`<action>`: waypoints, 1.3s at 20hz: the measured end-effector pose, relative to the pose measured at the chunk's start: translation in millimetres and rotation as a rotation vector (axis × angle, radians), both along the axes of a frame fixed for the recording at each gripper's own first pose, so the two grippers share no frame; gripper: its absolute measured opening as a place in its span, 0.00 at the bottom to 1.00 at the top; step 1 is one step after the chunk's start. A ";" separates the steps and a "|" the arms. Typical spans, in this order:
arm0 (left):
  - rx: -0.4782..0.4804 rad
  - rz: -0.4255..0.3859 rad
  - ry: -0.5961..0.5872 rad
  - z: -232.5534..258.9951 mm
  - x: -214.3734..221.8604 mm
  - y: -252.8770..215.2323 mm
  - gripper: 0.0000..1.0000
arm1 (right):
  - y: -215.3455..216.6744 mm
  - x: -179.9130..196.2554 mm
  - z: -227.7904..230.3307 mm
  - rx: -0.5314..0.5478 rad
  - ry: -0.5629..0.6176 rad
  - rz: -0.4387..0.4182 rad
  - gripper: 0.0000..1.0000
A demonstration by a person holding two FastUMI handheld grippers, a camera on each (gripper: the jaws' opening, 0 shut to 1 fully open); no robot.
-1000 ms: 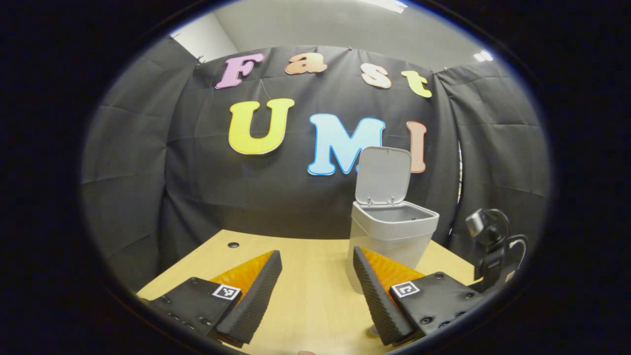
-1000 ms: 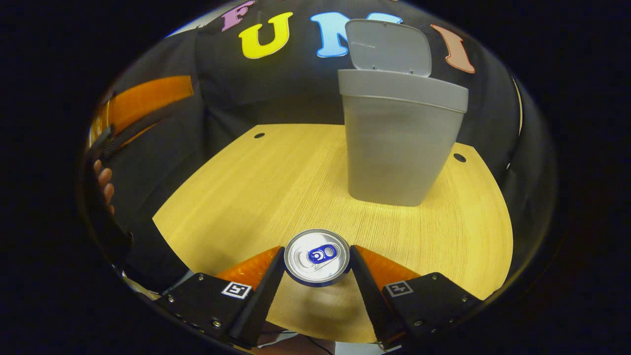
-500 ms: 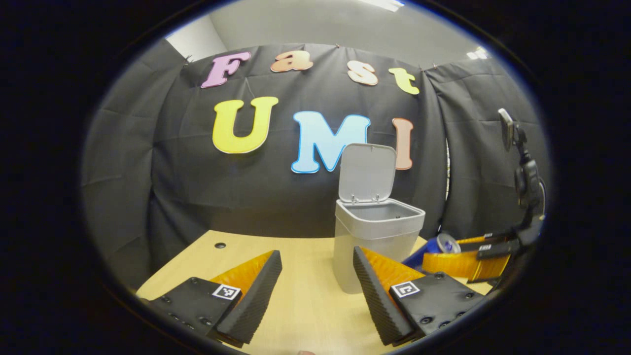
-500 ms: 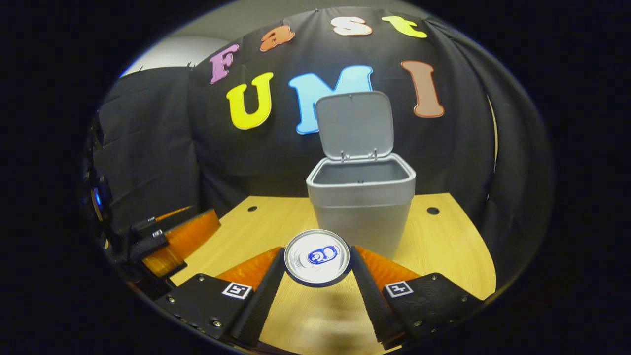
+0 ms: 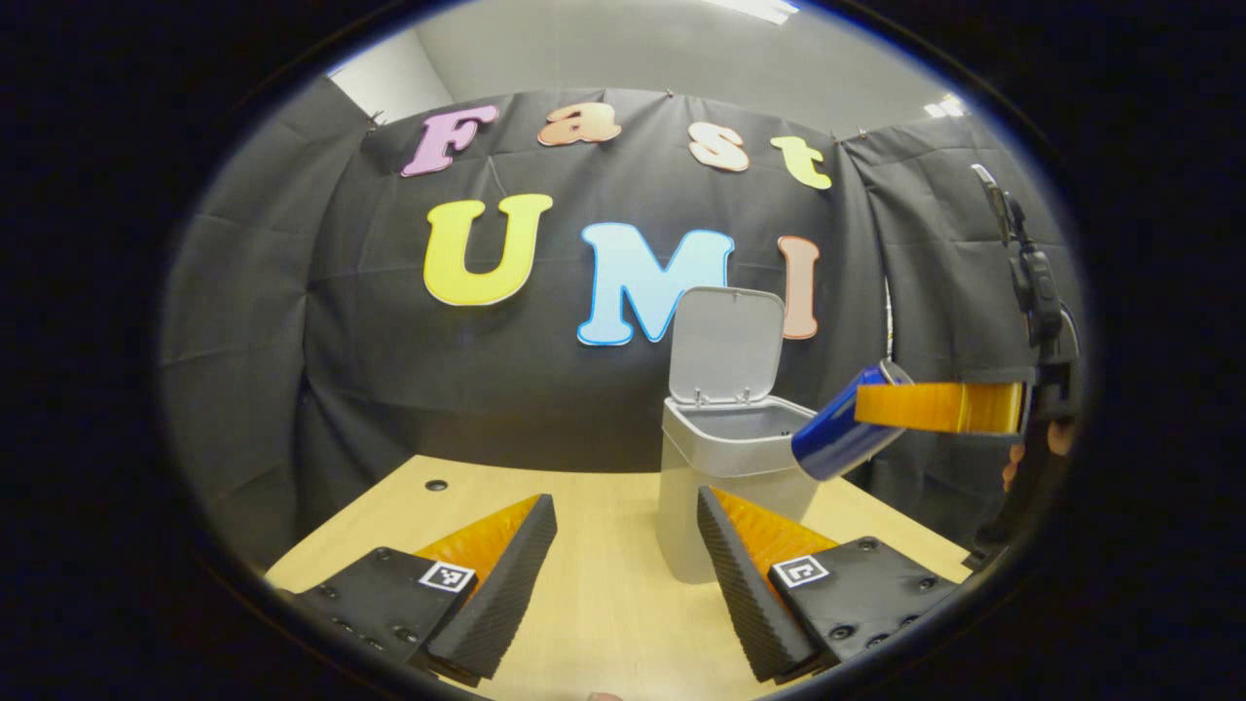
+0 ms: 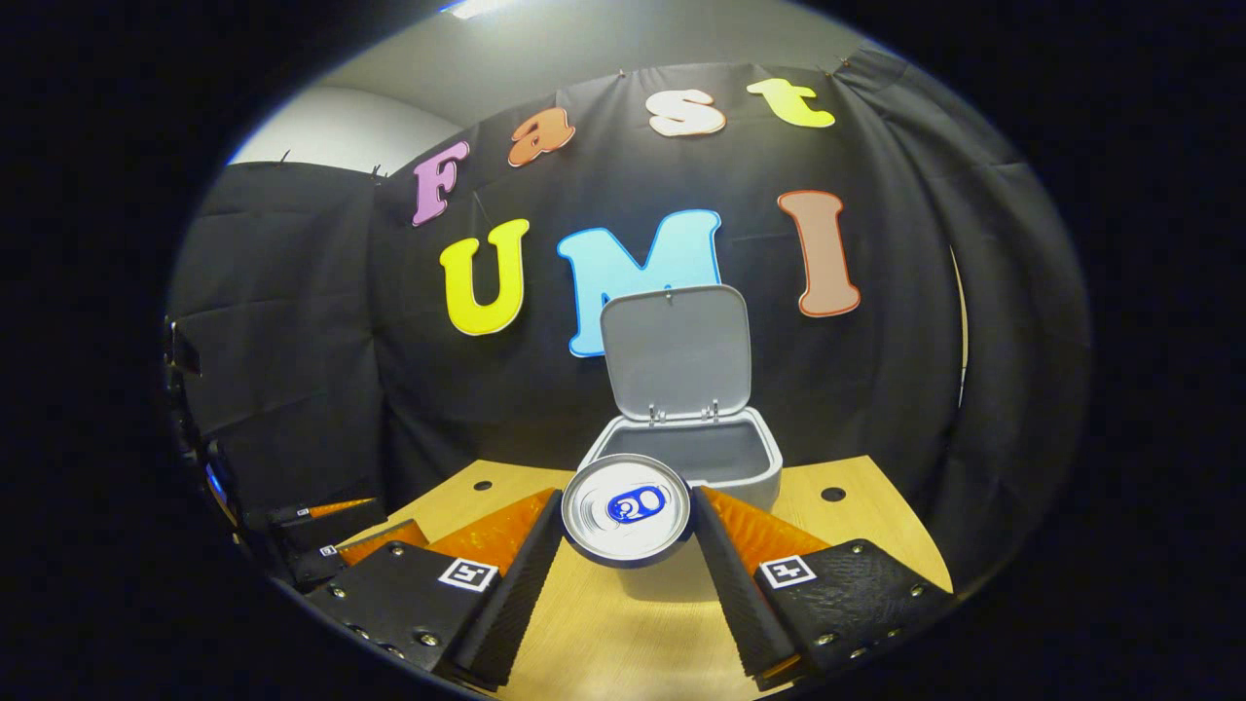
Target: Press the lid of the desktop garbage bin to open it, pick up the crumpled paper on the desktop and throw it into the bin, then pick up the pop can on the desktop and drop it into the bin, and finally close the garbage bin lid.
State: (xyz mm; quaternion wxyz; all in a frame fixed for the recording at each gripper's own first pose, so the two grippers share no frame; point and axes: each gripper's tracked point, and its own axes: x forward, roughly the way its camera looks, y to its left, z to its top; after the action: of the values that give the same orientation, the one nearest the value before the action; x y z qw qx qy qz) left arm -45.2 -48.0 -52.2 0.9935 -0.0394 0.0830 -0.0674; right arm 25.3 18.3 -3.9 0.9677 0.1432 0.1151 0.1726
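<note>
pop can [image 6: 626,508] | held by right gripper [image 6: 626,531] | left gripper [image 5: 625,574] fingers wide | no legible label

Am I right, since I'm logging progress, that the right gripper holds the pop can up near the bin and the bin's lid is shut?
Not quite: the lid is open, standing upright behind the bin, as the right gripper view shows. The rest holds: the right gripper grips the pop can up near the bin.
</note>
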 end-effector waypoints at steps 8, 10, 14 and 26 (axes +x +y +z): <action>-0.006 0.042 0.000 -1.0 3.5 10.8 0.96 | 11.7 53.4 8.7 -0.031 -0.055 -0.025 0.83; -0.007 0.053 0.005 -3.5 4.8 14.7 0.96 | 16.2 66.4 6.6 -0.060 -0.065 -0.023 0.83; -0.002 0.066 0.003 -2.9 9.3 19.0 0.96 | 28.5 78.6 -8.6 -0.126 -0.053 -0.004 0.82; -0.015 0.102 0.023 -7.2 6.9 27.4 0.96 | 41.1 88.1 -22.1 -0.160 -0.023 0.010 0.86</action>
State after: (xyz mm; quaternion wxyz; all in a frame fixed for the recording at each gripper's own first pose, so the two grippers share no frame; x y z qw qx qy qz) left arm -38.3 -20.6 -59.3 0.9943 -0.0520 0.0916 -0.0166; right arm 113.4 59.5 -26.0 0.9764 0.0629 0.1179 0.1694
